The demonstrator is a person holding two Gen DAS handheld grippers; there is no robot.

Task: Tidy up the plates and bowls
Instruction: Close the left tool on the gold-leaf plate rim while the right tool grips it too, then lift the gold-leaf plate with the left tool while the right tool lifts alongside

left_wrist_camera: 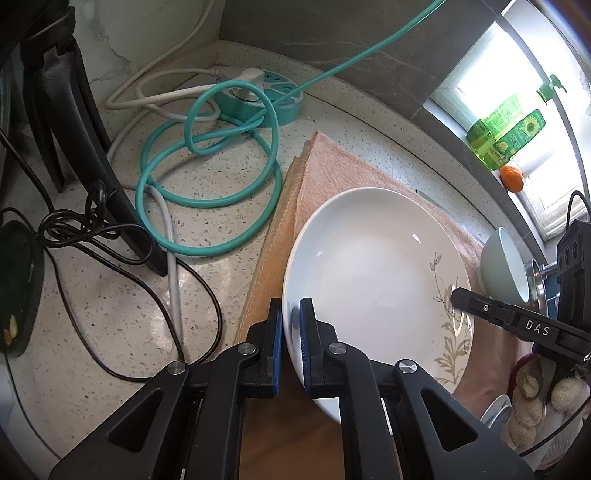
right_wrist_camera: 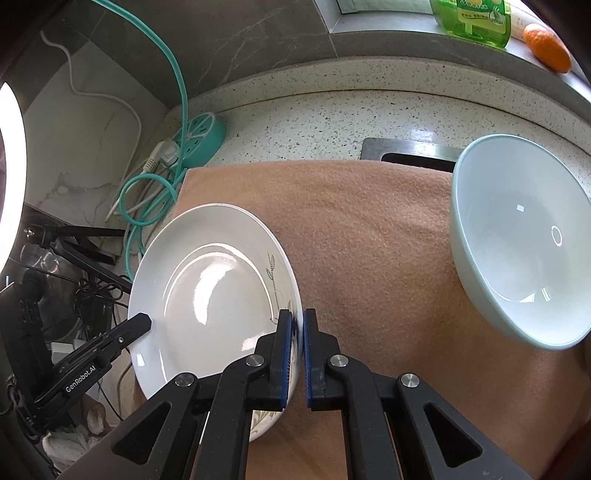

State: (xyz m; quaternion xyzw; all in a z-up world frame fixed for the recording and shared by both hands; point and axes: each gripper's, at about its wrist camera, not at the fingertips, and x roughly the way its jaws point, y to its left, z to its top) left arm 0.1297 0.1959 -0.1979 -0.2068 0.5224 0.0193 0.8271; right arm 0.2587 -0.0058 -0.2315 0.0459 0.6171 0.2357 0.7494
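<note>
- We see a white plate (left_wrist_camera: 373,280) with a grey-green leaf pattern, resting on a peach towel (right_wrist_camera: 351,229) spread over a speckled counter (left_wrist_camera: 122,302); it sits directly in front of both tools, held at opposite edges
- The left gripper (left_wrist_camera: 291,325) has its blue-padded jaws pressed together on the plate's left rim, one pad outside and one inside; the right gripper (right_wrist_camera: 298,332) pinches the opposite rim, on the patterned side, in the same way
- The relation that matters, in our judgement: the plate spans the gap between the two tools, rim to rim, so both hands are equally near and any lift would have to be shared and level; the plate is round, so it has no long axis to favour
- A pale blue-green bowl (right_wrist_camera: 517,243) stands on the towel to the right of the plate, well apart from it and nearer the right hand; it appears tilted, though the lens may exaggerate this
- Readable writing: "DAS" on the right tool's finger seen from the left camera; "GenRobot.AI" on the left tool's finger seen from the right camera
- A green bottle (right_wrist_camera: 472,20) on the sill carries a label whose print is too small to read; an orange fruit (right_wrist_camera: 546,46) lies beside it
- A teal power strip (left_wrist_camera: 266,96) with looped cables lies beyond the towel's left edge
</note>
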